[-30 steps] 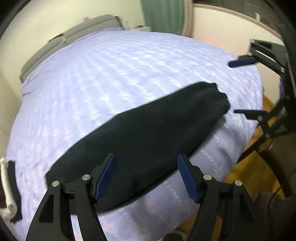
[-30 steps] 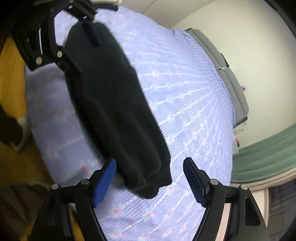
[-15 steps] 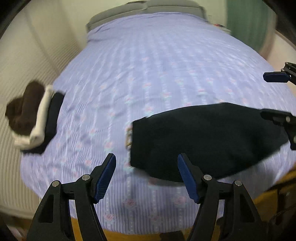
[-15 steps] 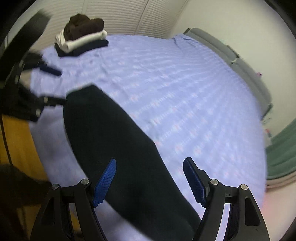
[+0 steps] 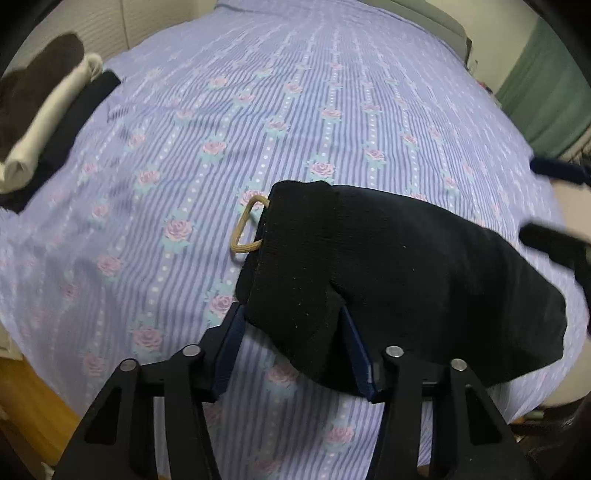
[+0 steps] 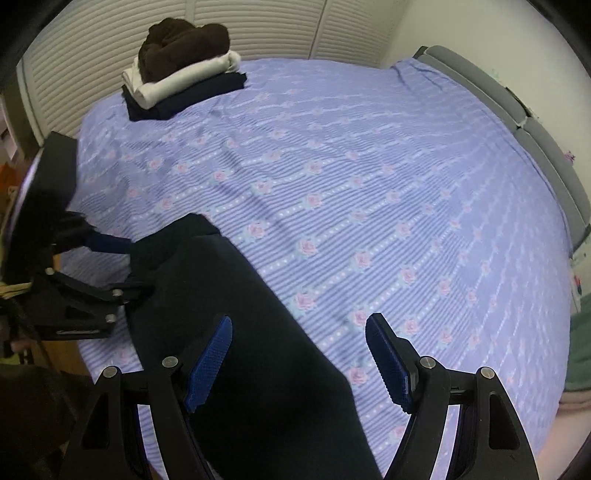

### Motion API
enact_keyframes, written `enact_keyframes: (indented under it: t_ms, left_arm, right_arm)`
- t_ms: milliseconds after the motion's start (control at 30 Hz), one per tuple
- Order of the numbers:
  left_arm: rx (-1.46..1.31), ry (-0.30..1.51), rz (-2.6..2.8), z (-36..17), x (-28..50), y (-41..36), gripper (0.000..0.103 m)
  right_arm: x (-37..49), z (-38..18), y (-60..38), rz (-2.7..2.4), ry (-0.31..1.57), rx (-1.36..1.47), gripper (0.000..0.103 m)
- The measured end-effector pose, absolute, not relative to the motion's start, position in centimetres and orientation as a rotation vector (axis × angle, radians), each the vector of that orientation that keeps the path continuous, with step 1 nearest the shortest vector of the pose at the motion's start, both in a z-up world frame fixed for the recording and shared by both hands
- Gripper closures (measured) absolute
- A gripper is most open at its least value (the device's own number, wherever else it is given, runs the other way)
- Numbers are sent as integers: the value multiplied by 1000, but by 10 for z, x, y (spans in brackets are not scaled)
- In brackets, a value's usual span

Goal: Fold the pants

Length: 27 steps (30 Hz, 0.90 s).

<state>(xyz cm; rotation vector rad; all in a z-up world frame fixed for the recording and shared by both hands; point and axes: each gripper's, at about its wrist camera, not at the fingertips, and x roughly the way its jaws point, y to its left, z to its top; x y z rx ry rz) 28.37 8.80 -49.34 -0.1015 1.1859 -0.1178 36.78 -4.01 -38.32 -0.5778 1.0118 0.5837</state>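
The black pants [image 5: 406, 266] lie folded lengthwise near the front edge of the bed [image 5: 295, 110]. A tan drawstring loop [image 5: 245, 229] sticks out at the waistband end. My left gripper [image 5: 293, 332] is shut on the waistband corner, with cloth bunched between the blue pads. In the right wrist view the pants [image 6: 251, 350] run under my right gripper [image 6: 299, 362], which is open and empty above the leg. The left gripper [image 6: 122, 266] shows at the left of that view, on the waistband end.
A stack of folded clothes, brown on white on dark [image 6: 181, 70], sits at the bed's far corner and also shows in the left wrist view [image 5: 40, 118]. A louvered closet door [image 6: 258, 26], a grey headboard [image 6: 517, 110] and wooden floor [image 5: 26, 398] surround the bed.
My left gripper swung to the waistband end, moved in and closed on the corner. My right gripper stayed open and shifted along the leg.
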Motion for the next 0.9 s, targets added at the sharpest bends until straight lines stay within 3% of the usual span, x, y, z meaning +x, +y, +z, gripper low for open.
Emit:
enact_keyframes:
  t_ms: [133, 367, 533, 633, 900]
  left_arm:
    - [-75, 1163, -139, -500, 281, 93, 59]
    - [30, 1142, -220, -504, 280, 95, 56]
    - [145, 1109, -199, -477, 279, 80, 48]
    - [220, 1040, -159, -454, 269, 70, 37]
    - [334, 921, -267, -421, 256, -8, 37]
  right_arm:
    - [358, -393, -43, 559, 1058, -569, 28]
    - [351, -404, -51, 489, 1130, -495, 28]
    - [346, -401, -66, 428, 1142, -414, 28]
    - [341, -397, -88, 363, 1160, -326, 28]
    - [305, -386, -186, 124, 1180, -127, 28]
